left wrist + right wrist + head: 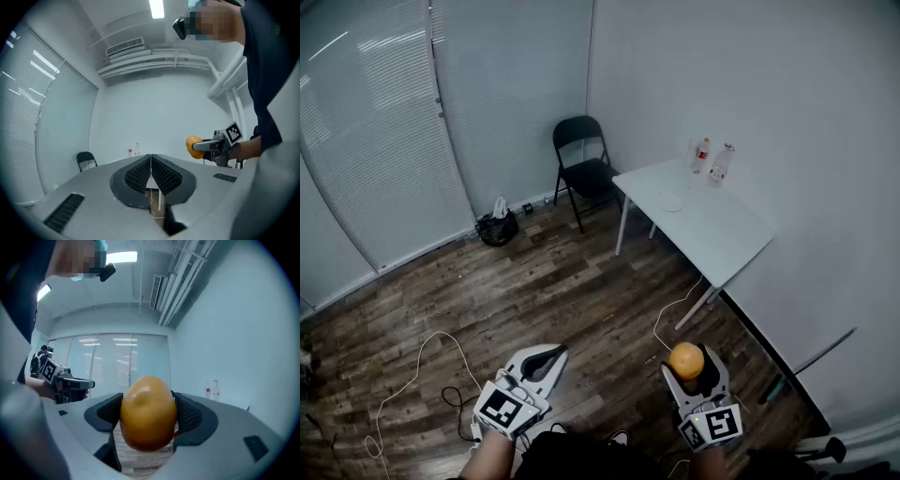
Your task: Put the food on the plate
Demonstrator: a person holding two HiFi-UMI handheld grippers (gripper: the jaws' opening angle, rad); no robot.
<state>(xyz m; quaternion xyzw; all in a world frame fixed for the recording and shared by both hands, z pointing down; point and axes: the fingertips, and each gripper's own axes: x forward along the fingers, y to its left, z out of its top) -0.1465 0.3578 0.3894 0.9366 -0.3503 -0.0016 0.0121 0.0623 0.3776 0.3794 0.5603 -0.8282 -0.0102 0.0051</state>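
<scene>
Dark wood-plank floor [544,291] under you. White rectangular table [712,230] stands against the right wall, with a black folding chair [581,159] just beside its far end. Your left gripper [546,356]: jaws pressed together, nothing between them. Your right gripper [689,375]: jaws spread wide, clamped on the round orange fruit [686,360], held over the floor. That's well apart from the small white round plate [671,202] on the table, near two clear plastic bottles [711,161].

Head view sits high above and behind the left tongs [551,353] and right tongs [687,364], tilted steeply down, worktop [712,230] well ahead of them. Left gripper view and right gripper view hug their own jaws, facing forward; both catch the bottles [137,149] and the opposite tongs.
</scene>
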